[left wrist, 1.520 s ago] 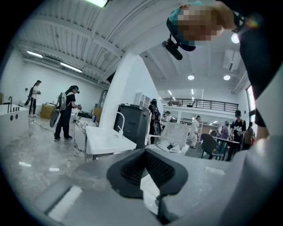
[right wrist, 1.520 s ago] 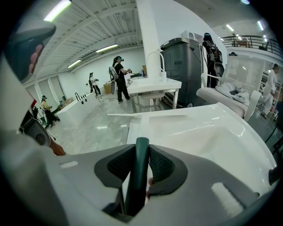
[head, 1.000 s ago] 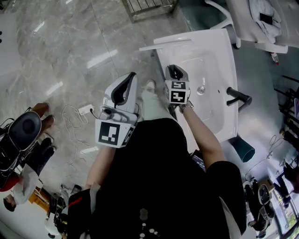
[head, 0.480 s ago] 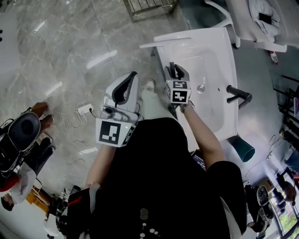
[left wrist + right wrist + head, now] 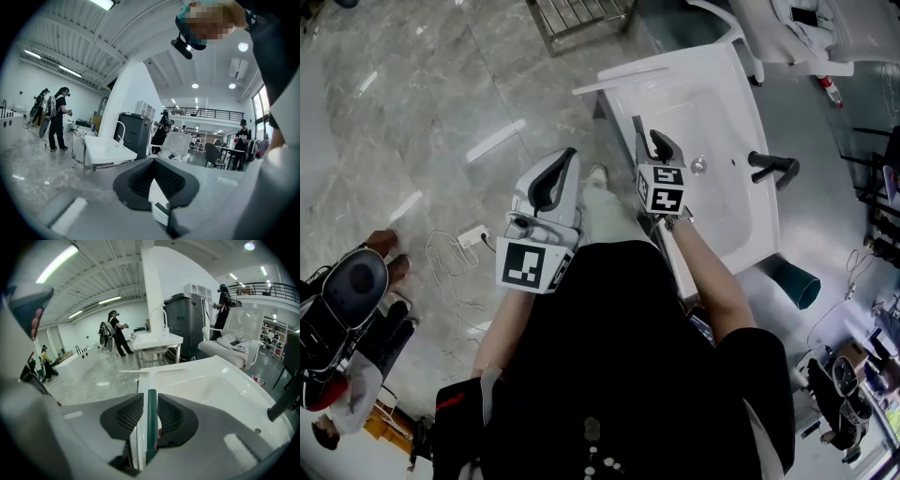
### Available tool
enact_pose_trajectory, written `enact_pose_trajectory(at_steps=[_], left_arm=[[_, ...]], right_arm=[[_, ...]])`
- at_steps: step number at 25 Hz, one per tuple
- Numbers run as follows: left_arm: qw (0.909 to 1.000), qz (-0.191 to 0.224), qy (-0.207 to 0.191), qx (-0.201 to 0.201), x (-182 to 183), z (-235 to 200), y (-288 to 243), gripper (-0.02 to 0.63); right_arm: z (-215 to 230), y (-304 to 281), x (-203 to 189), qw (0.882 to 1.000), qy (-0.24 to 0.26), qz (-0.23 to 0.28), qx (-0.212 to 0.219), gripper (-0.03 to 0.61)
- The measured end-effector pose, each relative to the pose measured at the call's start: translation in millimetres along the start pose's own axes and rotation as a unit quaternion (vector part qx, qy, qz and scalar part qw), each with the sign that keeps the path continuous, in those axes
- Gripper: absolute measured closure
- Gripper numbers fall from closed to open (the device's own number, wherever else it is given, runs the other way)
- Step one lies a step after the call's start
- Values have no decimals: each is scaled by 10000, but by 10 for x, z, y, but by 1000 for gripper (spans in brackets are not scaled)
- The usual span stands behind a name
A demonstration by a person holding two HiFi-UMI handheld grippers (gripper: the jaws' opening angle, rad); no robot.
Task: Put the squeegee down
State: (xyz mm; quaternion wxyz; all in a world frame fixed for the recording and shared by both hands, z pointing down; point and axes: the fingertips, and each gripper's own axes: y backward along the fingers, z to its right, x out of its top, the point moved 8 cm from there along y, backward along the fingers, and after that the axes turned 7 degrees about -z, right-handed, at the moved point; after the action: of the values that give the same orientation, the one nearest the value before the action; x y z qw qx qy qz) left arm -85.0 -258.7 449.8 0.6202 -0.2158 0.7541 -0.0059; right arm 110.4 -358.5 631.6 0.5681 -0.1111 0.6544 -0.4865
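The squeegee (image 5: pixel 619 80) has a white blade and a green handle. Its blade hangs over the near left corner of the white sink (image 5: pixel 727 103). My right gripper (image 5: pixel 650 142) is over the sink's left rim and its jaws are closing on the handle. In the right gripper view the green handle (image 5: pixel 151 413) runs straight out between the pads, which press on it, and the blade (image 5: pixel 154 371) lies crosswise ahead. My left gripper (image 5: pixel 562 159) hovers over the floor left of the sink. Seen in its own view, the left gripper (image 5: pixel 153 161) has its tips together and nothing in them.
A black tap (image 5: pixel 773 169) stands at the sink's right side. A cable and power strip (image 5: pixel 469 239) lie on the marble floor to the left, near a seated person (image 5: pixel 347 300). A metal rack (image 5: pixel 581 14) and a white chair (image 5: pixel 787 28) stand beyond.
My right gripper has lifted a little from the sink's rim with the squeegee handle still between its jaws. The left gripper has barely shifted.
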Motion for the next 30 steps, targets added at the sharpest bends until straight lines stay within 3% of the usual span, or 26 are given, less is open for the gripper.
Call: enact_pose_trajectory(at_steps=[4,8,19,30], left_arm=[[9999,44,-24,-121,5,-22,175,615],[9997,66,-70,-235,-14,-34,396,615],[9996,97,-49,-242,-119,-212,947,615],[9982,417,-317,-308,76,-439,1245,615]], right_arm=[[-157,223,2,9995,-111,247,-140,549],[-384,420,-61,9988,-168,411,-193,575],[-1113,956,-70,9948,-199,985,136,575],[-1623,1540,432,9788,-83,2016,337,575]])
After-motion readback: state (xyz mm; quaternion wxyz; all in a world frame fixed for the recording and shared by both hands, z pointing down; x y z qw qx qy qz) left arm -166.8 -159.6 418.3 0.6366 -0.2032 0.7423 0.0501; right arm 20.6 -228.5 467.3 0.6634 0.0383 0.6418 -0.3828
